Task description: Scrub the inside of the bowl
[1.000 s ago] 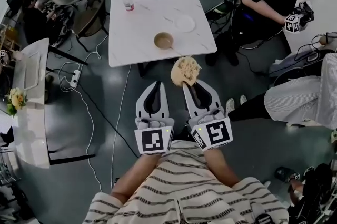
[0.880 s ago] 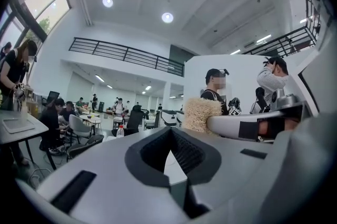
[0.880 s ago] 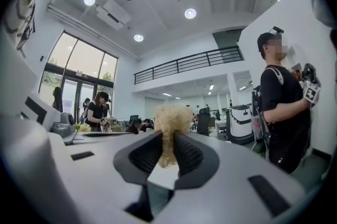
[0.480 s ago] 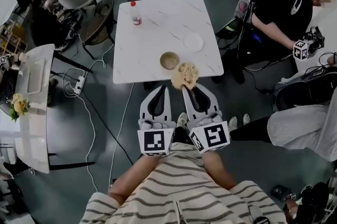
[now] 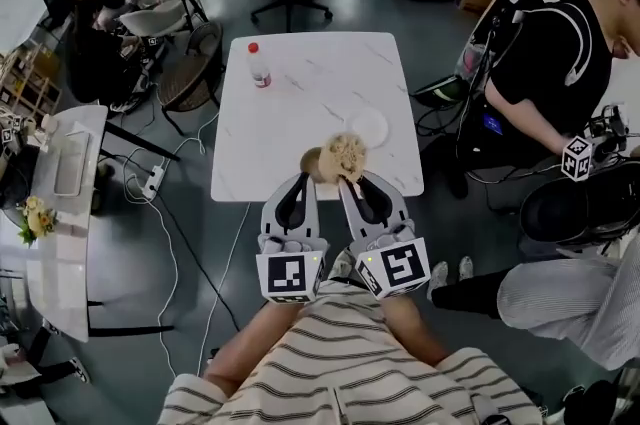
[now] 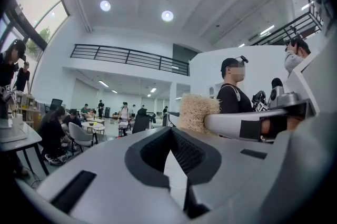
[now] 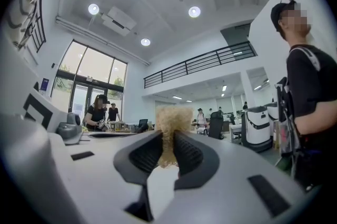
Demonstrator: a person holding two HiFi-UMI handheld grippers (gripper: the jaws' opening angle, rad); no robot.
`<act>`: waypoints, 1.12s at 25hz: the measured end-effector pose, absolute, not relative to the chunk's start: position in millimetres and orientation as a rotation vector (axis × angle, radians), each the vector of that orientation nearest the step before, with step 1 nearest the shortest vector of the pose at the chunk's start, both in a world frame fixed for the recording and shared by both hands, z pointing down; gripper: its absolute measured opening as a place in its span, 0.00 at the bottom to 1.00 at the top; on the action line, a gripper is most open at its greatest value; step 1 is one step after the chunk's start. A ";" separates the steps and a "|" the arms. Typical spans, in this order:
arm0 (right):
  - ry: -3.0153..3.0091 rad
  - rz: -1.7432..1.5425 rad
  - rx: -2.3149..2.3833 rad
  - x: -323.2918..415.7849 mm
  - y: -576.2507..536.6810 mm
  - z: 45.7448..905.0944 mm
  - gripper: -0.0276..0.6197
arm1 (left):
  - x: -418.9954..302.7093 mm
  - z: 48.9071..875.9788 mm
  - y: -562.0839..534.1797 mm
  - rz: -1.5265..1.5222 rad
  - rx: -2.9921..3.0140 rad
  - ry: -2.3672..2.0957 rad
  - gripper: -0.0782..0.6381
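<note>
Table (image 5: 300, 93): white marble top at the frame's upper centre. We judge it gives broad bare room beyond the bowl, with its near edge running just under our jaw tips.
Seated person (image 5: 555, 73): at the right edge, well apart from the table's right side.
Left gripper (image 5: 303, 179): jaws pressed together on nothing, at the near edge beside the bowl. We think it should open to steady the rim.
Right gripper (image 5: 347, 181): clenched on the scrubber.
Plate (image 5: 369, 128): white, just right of the bowl, limiting sideways sweep.
Bowl (image 5: 309, 161): tan, by the table's near edge and half covered by the scrubber.
Scrubber (image 5: 345, 153): a pale fibrous wad. We cannot tell whether it touches the bowl. We judge this the approach; next it must tip down inside.
Bottle (image 5: 259, 65): at the table's upper left, well clear.
</note>
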State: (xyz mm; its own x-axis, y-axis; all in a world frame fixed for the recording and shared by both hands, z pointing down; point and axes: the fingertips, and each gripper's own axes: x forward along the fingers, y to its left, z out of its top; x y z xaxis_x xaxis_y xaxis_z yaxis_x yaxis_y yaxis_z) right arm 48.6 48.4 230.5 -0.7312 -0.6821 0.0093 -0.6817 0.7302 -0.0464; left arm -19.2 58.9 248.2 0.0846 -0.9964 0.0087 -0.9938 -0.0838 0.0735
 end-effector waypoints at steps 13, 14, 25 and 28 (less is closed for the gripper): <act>2.990 -0.186 -1.056 53.4 -17.8 272.9 0.15 | -23.2 282.1 -8.3 -0.018 2.174 -2.118 0.12; 2.994 -0.192 -1.055 51.4 -21.6 274.4 0.15 | -25.9 283.4 -12.6 -0.017 2.170 -2.116 0.12; 3.072 -0.312 -1.130 24.0 -69.0 310.8 0.15 | -52.8 313.5 -63.8 0.074 2.189 -1.961 0.12; 3.110 -0.376 -1.147 15.2 -75.6 326.6 0.15 | -61.3 328.0 -71.0 0.110 2.172 -1.906 0.12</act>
